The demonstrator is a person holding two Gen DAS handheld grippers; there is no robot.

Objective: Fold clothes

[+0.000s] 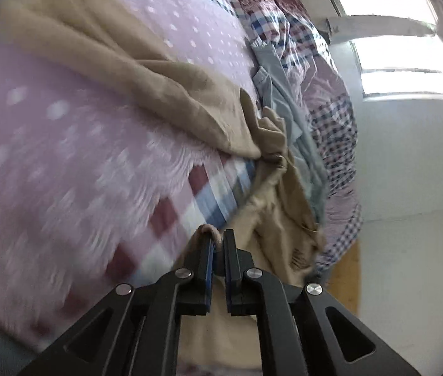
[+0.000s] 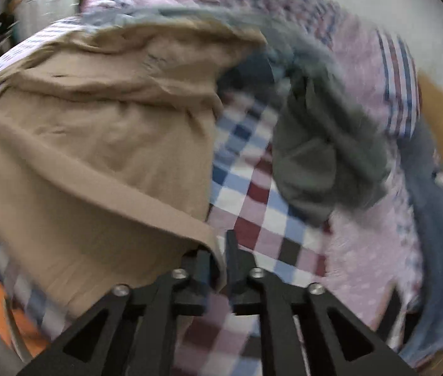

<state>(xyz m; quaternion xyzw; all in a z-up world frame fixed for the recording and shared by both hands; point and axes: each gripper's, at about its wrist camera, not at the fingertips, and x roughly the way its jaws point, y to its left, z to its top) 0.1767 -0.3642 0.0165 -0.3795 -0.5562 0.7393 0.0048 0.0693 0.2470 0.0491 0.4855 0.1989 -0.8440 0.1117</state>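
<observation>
Where it lies across the pink dotted blanket (image 1: 64,144) on the bed, the tan garment (image 1: 146,72) is pinched at a rolled edge by the left gripper (image 1: 218,244), jaws clamped. Another edge is clamped by the right gripper (image 2: 219,250); beside it, a grey garment (image 2: 324,156) is crumpled on the checked sheet (image 2: 252,188).

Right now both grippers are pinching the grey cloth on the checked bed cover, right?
Not quite. Both grippers are pinching the tan garment, not the grey cloth. The right wrist view shows the right gripper shut on the tan edge, with the grey cloth lying apart; the left gripper grips tan fabric too.
</observation>
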